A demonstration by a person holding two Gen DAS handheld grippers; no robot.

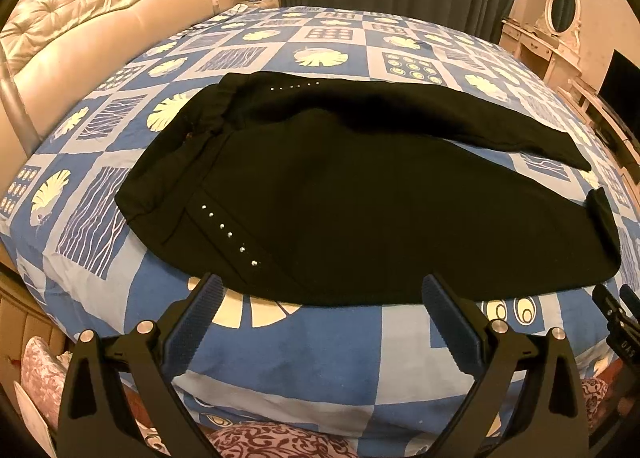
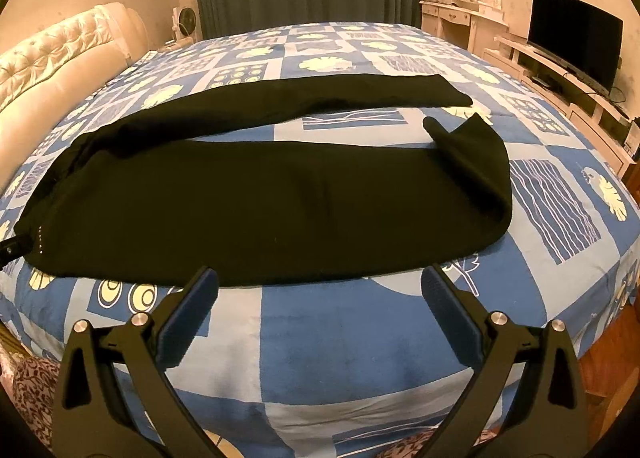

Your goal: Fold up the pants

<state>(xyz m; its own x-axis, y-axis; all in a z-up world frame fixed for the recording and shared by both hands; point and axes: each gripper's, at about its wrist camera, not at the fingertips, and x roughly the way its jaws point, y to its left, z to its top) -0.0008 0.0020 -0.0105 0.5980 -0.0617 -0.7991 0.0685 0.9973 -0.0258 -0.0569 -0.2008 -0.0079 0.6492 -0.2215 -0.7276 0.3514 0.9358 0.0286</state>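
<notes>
Bedroom, blue patterned bed [image 1: 328,342]. I had my left hand-held gripper [image 1: 320,290] and right hand-held gripper [image 2: 319,282] both spread open, empty, hovering near the bed edge. Black pants [image 1: 360,209] lay flat just beyond, legs apart.

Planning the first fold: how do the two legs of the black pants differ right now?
The near leg looks wider and has its cuff curled up and back; the far leg lies narrower with a flat cuff. They splay apart toward the cuffs, showing bedspread between. Both are black, joined at the waistband.
</notes>
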